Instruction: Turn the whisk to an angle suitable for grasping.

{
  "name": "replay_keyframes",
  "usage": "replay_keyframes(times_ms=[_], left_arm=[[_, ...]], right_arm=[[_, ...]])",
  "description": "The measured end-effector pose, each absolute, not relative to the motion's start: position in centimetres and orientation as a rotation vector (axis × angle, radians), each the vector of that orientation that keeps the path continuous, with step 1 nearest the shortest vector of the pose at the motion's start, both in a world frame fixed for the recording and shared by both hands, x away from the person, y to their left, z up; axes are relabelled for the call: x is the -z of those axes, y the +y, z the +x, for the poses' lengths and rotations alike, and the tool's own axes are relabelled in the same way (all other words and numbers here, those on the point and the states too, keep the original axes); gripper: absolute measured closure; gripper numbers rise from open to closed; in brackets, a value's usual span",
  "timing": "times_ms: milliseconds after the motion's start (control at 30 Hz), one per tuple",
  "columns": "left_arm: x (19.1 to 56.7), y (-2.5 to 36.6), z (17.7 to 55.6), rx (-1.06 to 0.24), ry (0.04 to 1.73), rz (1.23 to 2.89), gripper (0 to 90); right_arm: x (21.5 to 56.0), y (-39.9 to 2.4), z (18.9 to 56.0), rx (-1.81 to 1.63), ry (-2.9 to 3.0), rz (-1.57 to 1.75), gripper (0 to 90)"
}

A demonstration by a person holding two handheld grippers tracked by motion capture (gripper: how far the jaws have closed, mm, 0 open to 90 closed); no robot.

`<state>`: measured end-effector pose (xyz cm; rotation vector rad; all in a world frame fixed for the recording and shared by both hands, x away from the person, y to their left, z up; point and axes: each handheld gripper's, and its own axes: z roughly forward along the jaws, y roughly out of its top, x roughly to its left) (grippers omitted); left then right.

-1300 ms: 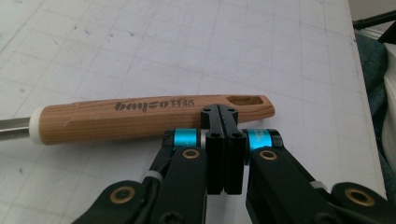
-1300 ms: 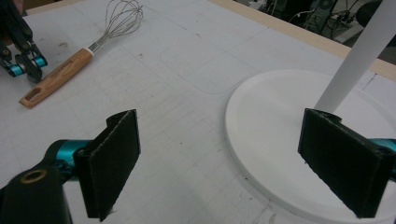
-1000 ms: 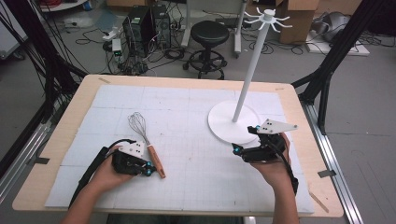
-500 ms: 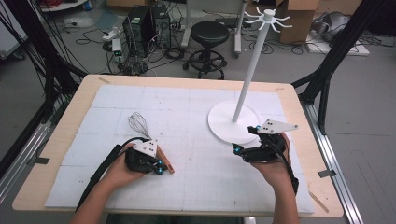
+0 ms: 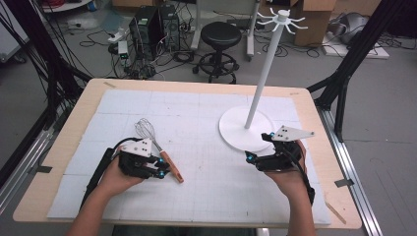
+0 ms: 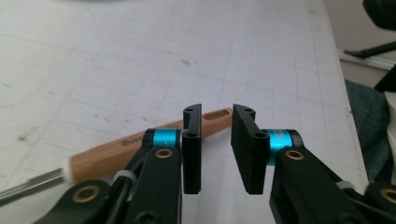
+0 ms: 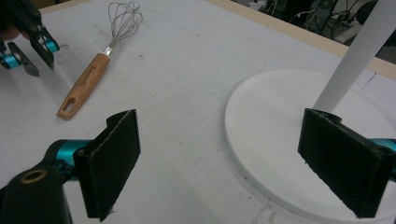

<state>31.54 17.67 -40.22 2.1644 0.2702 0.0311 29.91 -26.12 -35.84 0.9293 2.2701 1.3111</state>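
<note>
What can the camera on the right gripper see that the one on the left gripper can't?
The right gripper view alone takes in the whisk's wire loops, the white stand with its pole, and the left gripper farther off, jaws apart. The left gripper view alone looks between the left gripper's own jaws, open with nothing between them. Both share the whisk's wooden handle lying on the white mat.

open mat centre, stand (image 5: 246,130) right, whisk (image 5: 158,149) left

surface: my wooden table (image 5: 314,105), covered by a white gridded mat (image 5: 196,123) | on the mat, left: whisk (image 5: 156,147) lying flat, wire head away from me, wooden handle toward me | right: white stand (image 5: 246,130), round base flat, pole upright
</note>
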Motion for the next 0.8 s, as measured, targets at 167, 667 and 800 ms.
replay_keyframes(times_ms=[167, 667, 800], left_arm=[[38.6, 19.8, 31.9, -0.092, 0.317, 2.077, 59.0], [36.7, 22.8, 31.9, -0.194, 0.394, 1.934, 20.8], [36.7, 22.8, 31.8, -0.174, 0.368, 1.935, 21.4]], right_arm=[[36.0, -26.3, 30.0, -1.302, 2.272, 0.932, 11.7], [36.1, -26.3, 30.0, -1.297, 2.268, 0.947, 11.8], [36.0, -26.6, 30.0, -1.302, 2.254, 0.961, 11.8]])
